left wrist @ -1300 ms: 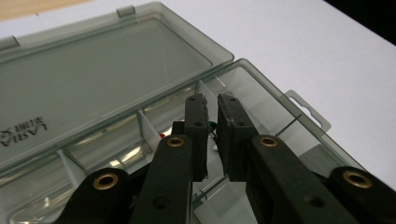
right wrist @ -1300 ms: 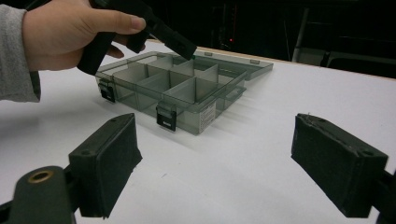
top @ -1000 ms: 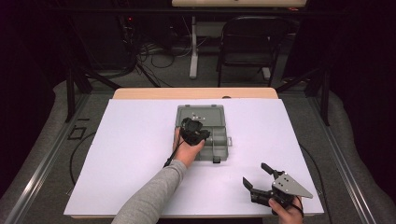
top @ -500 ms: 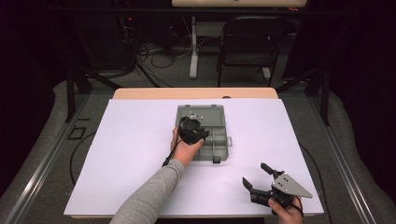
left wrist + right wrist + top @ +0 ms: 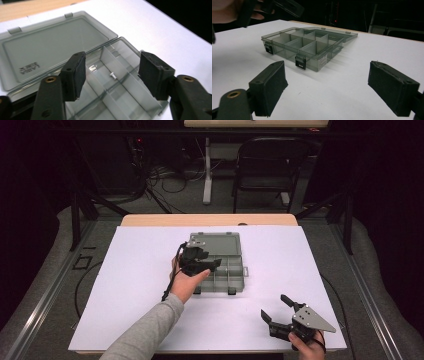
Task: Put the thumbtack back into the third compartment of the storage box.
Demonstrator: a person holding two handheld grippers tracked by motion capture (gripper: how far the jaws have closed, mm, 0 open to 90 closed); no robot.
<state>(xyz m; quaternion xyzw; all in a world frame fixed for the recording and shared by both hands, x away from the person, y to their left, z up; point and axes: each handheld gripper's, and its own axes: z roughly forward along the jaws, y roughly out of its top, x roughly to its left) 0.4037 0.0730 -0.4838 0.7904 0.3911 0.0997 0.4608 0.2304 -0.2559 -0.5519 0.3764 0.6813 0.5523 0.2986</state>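
White table (image 5: 125, 285), open grey organizer box (image 5: 222, 265), left hand-held gripper (image 5: 200, 262) spread above it, right hand-held gripper (image 5: 280, 312) spread apart near front edge

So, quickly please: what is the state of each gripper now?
Left gripper: open, holding nothing, fingers above the compartment box.
Right gripper: open, holding nothing, low over the white table, apart from the box.

Glossy smoky plastic box (image 5: 75, 42), seemingly.

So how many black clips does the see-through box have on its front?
2. One black clip sits near the front wall's left end of the box, the other clip nearer the middle, in the right gripper view.
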